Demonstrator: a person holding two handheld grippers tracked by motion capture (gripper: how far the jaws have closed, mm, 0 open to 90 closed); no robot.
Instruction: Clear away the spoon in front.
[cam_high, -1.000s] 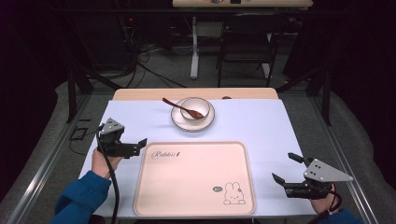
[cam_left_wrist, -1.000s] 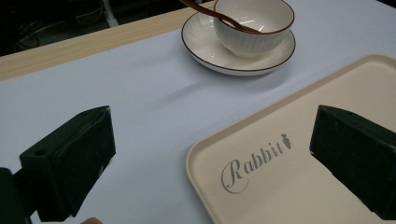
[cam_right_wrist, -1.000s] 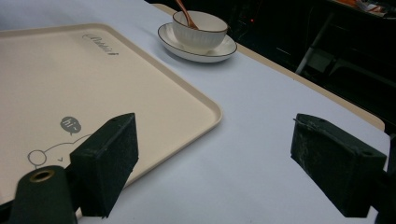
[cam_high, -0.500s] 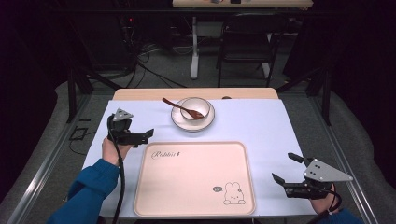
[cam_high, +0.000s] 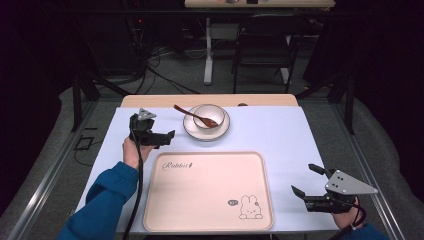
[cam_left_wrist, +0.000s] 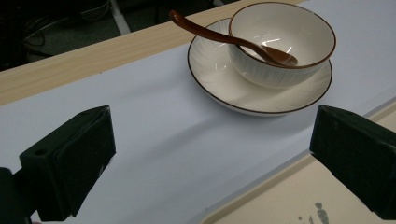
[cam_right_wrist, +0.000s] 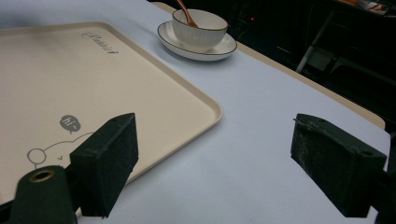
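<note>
Right tongs (cam_high: 306, 184): near right corner of the surface (cam_high: 280, 130), just off the right edge of the tray (cam_high: 210, 220). Jaws spread wide, nothing between them. In the right gripper view they (cam_right_wrist: 212, 163) look across the tray's corner toward the far dishes; well apart from them.

Tray: cream, rounded corners, rabbit drawing at its near right, lettering at its far left. Bare. Lies between the two tongs, in front of the person.

Left tongs (cam_high: 168, 138): far left part of the surface, just beyond the tray's far left corner. Jaws released and wide, holding nothing, aimed rightward at the dishes. Clearly the nearer of the two.

Plate (cam_left_wrist: 224, 84): white, dark rim, at the far middle of the surface, just right of the left tongs (cam_left_wrist: 205, 149) and ahead of them in the left gripper view. Apart from the tray's far edge.

Bowl (cam_left_wrist: 280, 42): stands on the plate, upright.

Spoon (cam_left_wrist: 233, 39): brown, head in the bowl, handle resting over the rim. Long axis slants up and away toward the far left, handle end on the left tongs' side.

Judgement: reach from the left looks underway; handle lies the more accessible end.
</note>
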